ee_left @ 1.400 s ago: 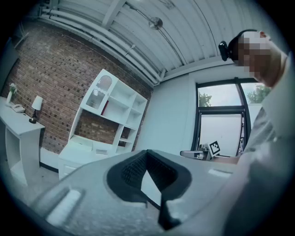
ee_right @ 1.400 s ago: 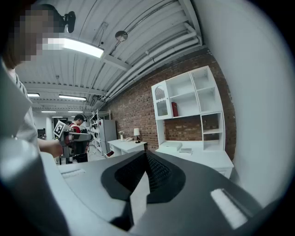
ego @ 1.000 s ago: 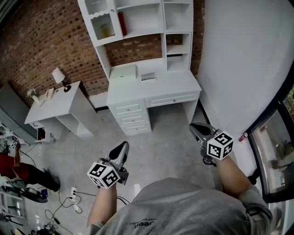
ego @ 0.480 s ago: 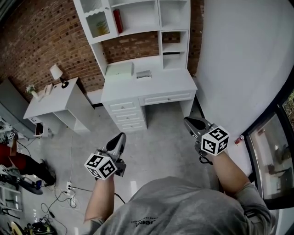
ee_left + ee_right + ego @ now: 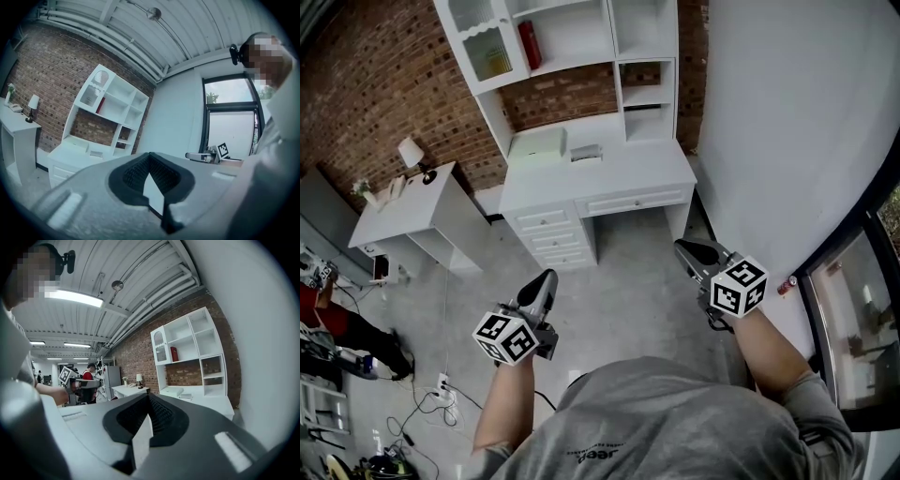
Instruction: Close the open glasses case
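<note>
Person stands on the grey floor (image 5: 619, 300), one tool in each hand, both held out roughly level toward the white counter (image 5: 619, 178).

Left tool (image 5: 546, 278): jaws together, tips meeting, nothing between them. Its marker cube (image 5: 508, 339) sits at the rear, by the hand.

Right tool (image 5: 682, 247): jaws likewise together and empty. Its marker cube (image 5: 739, 287) is just behind the jaws.

Neither tool touches anything; both are well apart from the counter, with bare floor between.

Task item: a small grey case (image 5: 586, 153) lies on the counter top, ahead of both tools and roughly between their lines of pointing. It is too small in every view to tell whether the lid is up. Just beside it, on the left tool's side, lies a flat white box (image 5: 537, 145).

A white shelf unit (image 5: 581, 37) rises behind the counter against the brick wall (image 5: 384, 84); a red item (image 5: 529, 44) stands upright on one shelf.

Off beyond the left tool: a white side cabinet (image 5: 412, 211) with a small lamp (image 5: 411, 153).
</note>
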Action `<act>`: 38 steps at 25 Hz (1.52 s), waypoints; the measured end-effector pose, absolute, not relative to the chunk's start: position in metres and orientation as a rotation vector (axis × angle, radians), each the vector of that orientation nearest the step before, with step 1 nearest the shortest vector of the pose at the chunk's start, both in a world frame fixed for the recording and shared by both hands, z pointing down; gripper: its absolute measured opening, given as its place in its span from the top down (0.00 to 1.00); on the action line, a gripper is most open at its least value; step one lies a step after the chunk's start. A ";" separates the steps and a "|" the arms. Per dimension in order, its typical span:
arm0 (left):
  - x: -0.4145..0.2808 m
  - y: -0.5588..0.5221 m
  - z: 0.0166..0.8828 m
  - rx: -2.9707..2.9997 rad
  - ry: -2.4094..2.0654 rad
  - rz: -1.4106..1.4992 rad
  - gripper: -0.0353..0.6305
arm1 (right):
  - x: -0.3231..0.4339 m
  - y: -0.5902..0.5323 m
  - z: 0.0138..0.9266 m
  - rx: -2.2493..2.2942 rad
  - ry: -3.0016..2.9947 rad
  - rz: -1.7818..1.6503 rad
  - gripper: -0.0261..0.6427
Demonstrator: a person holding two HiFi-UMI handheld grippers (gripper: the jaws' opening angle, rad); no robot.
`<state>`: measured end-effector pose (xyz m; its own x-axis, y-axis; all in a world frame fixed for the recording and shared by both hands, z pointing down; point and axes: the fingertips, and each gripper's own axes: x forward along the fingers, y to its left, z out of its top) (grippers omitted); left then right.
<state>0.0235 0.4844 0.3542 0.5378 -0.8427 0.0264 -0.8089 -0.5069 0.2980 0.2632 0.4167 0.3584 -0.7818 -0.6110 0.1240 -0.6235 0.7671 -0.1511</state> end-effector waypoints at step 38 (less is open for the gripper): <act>-0.215 0.088 0.378 2.688 -0.961 -0.070 0.95 | -0.001 0.065 0.371 1.313 -2.770 0.280 0.95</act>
